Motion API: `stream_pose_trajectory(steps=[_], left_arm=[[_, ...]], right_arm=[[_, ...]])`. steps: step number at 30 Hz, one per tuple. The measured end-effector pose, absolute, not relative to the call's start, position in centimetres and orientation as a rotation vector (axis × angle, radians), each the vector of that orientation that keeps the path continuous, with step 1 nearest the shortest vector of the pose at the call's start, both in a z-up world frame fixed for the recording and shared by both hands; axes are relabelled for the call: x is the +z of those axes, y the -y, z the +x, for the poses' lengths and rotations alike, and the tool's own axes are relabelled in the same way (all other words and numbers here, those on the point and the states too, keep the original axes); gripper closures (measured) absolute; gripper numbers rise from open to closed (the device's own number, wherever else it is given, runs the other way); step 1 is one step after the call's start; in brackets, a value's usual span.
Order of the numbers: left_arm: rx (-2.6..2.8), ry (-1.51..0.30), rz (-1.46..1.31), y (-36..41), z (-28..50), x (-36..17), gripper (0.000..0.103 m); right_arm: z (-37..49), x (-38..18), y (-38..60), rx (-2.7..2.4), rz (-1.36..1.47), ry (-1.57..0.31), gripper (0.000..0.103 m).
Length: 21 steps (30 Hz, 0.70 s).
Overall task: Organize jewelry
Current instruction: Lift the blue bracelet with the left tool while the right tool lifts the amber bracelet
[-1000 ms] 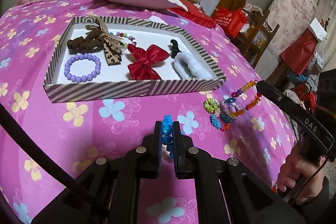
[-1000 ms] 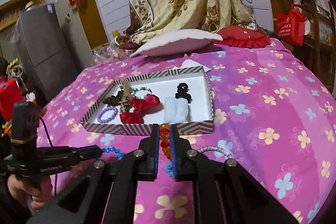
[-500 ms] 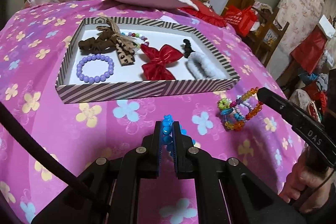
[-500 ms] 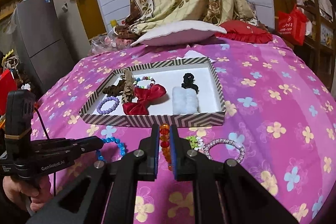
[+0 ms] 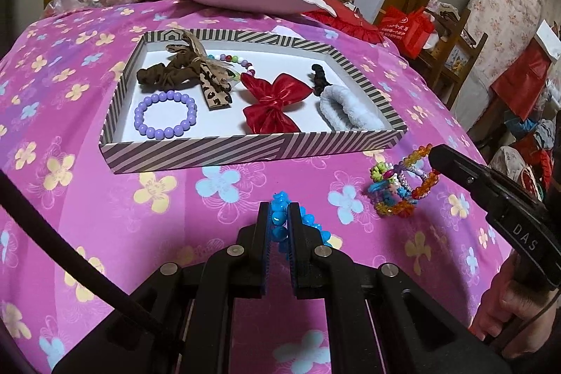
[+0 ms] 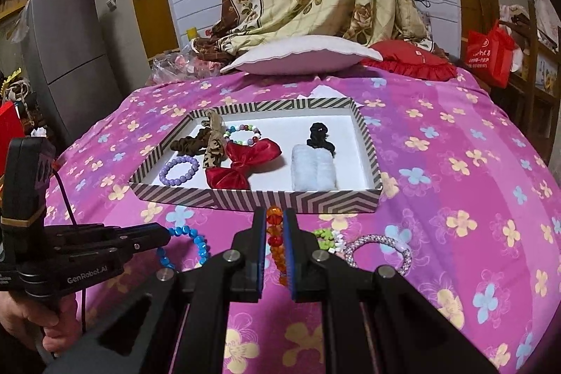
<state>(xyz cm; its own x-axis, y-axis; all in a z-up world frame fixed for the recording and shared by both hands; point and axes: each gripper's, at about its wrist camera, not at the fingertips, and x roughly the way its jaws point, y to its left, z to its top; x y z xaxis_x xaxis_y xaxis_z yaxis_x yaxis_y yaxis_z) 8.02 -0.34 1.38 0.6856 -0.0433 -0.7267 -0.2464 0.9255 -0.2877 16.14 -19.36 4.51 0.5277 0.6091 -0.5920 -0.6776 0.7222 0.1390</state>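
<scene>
Nearest, left gripper [image 5: 279,216] has its fingers pinched on a blue bead bracelet [image 5: 280,221] & right gripper [image 6: 274,223] has its fingers pinched on an orange bead bracelet [image 6: 275,239], both over the pink flowered bedspread [image 6: 455,181], w/ a silver bracelet [image 6: 380,249] lying just right of the right gripper. Beyond them the striped tray [image 5: 245,151] holds, front to back, a purple bead bracelet [image 5: 164,114], red bow [image 5: 275,102] & white scrunchie [image 5: 347,113], then a brown scrunchie [image 5: 166,74], multicolor bead bracelet [image 5: 233,60] & black hair tie [image 5: 319,77].
</scene>
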Motion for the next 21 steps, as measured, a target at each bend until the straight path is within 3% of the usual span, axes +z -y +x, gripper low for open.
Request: stream_pose_trajectory(steps=[21], left_arm=[[0.116, -0.817, -0.382, 0.44, 8.02, 1.31, 0.103]], right_arm=[[16.05, 4.55, 19.18, 0.766, -0.133, -0.651, 0.093]])
